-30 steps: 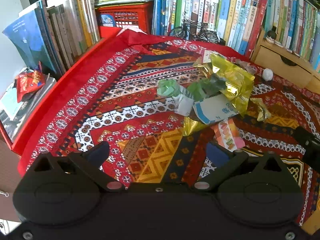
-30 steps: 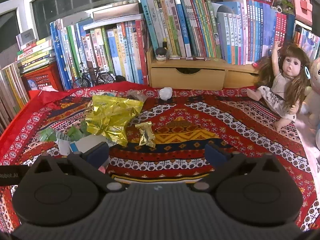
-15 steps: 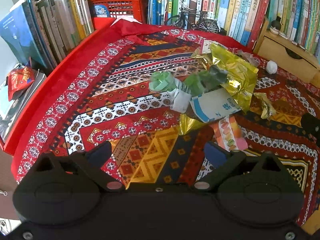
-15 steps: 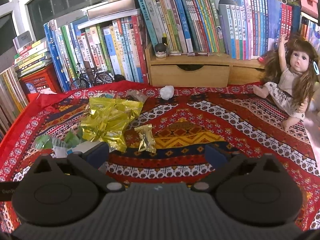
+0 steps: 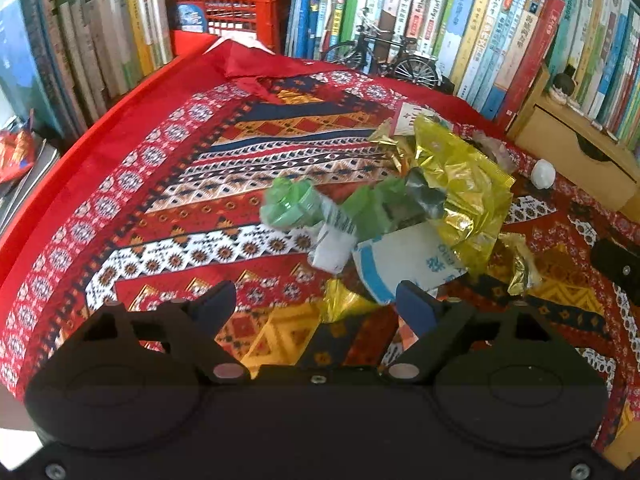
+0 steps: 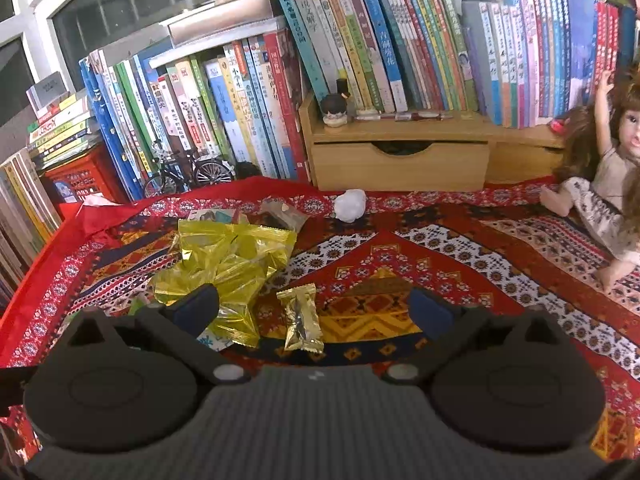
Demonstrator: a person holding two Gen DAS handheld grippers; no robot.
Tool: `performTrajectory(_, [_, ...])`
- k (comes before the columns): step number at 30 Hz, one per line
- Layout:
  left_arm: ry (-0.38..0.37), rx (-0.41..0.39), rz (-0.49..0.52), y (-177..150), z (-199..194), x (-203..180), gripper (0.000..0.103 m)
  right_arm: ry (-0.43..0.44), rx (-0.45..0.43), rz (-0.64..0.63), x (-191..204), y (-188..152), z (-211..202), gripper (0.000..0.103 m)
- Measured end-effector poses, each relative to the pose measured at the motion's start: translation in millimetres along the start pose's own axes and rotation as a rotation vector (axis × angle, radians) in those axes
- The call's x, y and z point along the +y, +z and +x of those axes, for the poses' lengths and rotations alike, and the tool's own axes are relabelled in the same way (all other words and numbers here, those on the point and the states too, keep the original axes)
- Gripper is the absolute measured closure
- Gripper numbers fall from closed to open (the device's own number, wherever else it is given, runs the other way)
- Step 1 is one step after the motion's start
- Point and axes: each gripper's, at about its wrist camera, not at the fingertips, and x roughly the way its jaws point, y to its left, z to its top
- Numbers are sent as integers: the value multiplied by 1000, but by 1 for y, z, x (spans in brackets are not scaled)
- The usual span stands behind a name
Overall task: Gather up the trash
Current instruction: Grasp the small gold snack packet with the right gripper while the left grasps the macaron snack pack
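Observation:
A heap of trash lies on the patterned red cloth (image 5: pixel 168 184): a big yellow foil bag (image 5: pixel 460 184), crumpled green wrappers (image 5: pixel 292 204), a white and blue paper packet (image 5: pixel 408 260) and a small gold wrapper (image 5: pixel 520 264). My left gripper (image 5: pixel 316 308) is open just short of the white and blue packet, with nothing between its fingers. In the right wrist view the yellow foil bag (image 6: pixel 232 260) and the small gold wrapper (image 6: pixel 302 316) lie ahead. My right gripper (image 6: pixel 316 312) is open, the gold wrapper lying between its fingers. A white crumpled ball (image 6: pixel 350 206) sits farther back.
Rows of upright books (image 6: pixel 360 60) wall the back and left. A wooden drawer unit (image 6: pixel 400 156), a toy bicycle (image 6: pixel 188 172) and a red crate (image 5: pixel 228 12) stand at the back. A doll (image 6: pixel 600 184) sits at the right on the cloth.
Both grippers have moved forward toward the trash heap, which now looks nearer. The left one's right finger now hides a striped wrapper. Both stay open.

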Motion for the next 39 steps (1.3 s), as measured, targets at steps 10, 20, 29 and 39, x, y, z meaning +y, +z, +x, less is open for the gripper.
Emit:
performTrajectory(10, [-18,3,34,9,18,-11,23,49,90,25,-5,-4,43,14])
performTrajectory(20, [-45,1,-10,12,25,-4,36,32,174,-25,0,-8,77,36])
performTrajectory(29, [-68,4,3,10,31,-17,36,8,248,-68,6,-10,104,55])
performTrajectory(39, [-148,54,21,-5,24,-37,32,55,290,-66,4,-8,108,72])
